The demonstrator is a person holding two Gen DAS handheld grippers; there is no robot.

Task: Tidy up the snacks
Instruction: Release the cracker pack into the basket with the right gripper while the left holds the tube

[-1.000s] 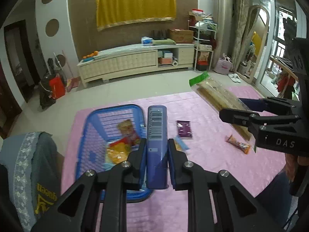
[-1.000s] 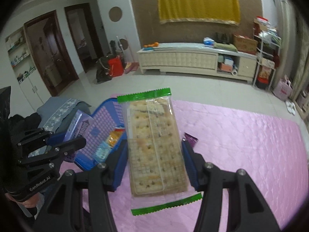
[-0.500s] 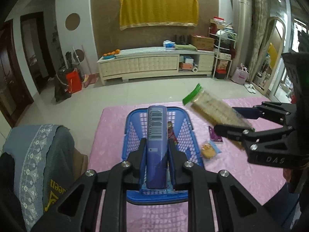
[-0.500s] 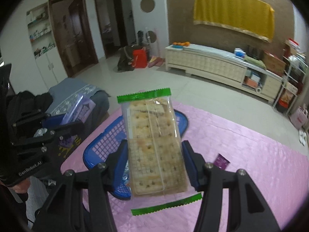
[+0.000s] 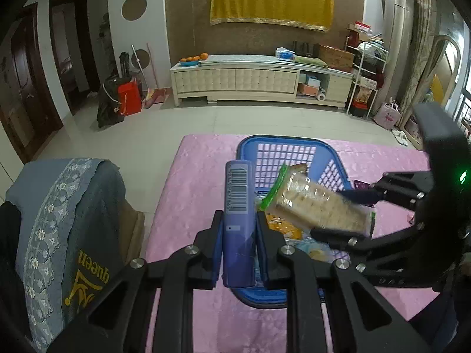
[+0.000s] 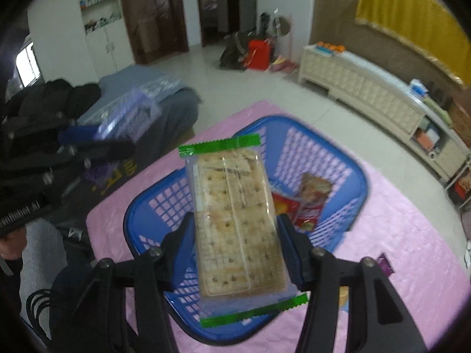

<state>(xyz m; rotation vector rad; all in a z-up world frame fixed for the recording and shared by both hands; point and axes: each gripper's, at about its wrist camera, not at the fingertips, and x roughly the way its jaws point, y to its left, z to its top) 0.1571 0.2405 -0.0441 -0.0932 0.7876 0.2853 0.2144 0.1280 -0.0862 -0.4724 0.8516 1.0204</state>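
1. Two snacks are in my grip at once. My left gripper [image 5: 238, 232] has its jaws narrow, clamped on the edges of a slim purple-blue snack box with a barcode [image 5: 238, 206], held upright over the near left rim of the blue plastic lattice basket [image 5: 282, 150].
2. My right gripper [image 6: 238, 247] has its jaws at a middling width, pressed on both long sides of a clear cracker pack with green crimped ends [image 6: 235, 214]. It hangs above the basket's near half, tilted down toward the inside.
3. Done so far, as I judge it: several snacks already lie in the basket. From the right wrist I see a red packet [image 6: 309, 203] against the right wall; from the left wrist, an orange-yellow packet [image 5: 279, 226] on the floor of it, partly hidden behind my cracker pack.
4. Left to do: neither of my two snacks is inside yet. Both are above the rim, so lowering and letting go are still ahead.
5. Also left: a small dark purple sachet [image 6: 385, 264] lies on the pink quilted mat [image 6: 412, 250], outside the basket to its right. Another small wrapper shows just beside the basket's near right corner, too hidden by my finger to name.
6. My guess is the task is past halfway, with these two drops and the loose bits on the mat remaining.
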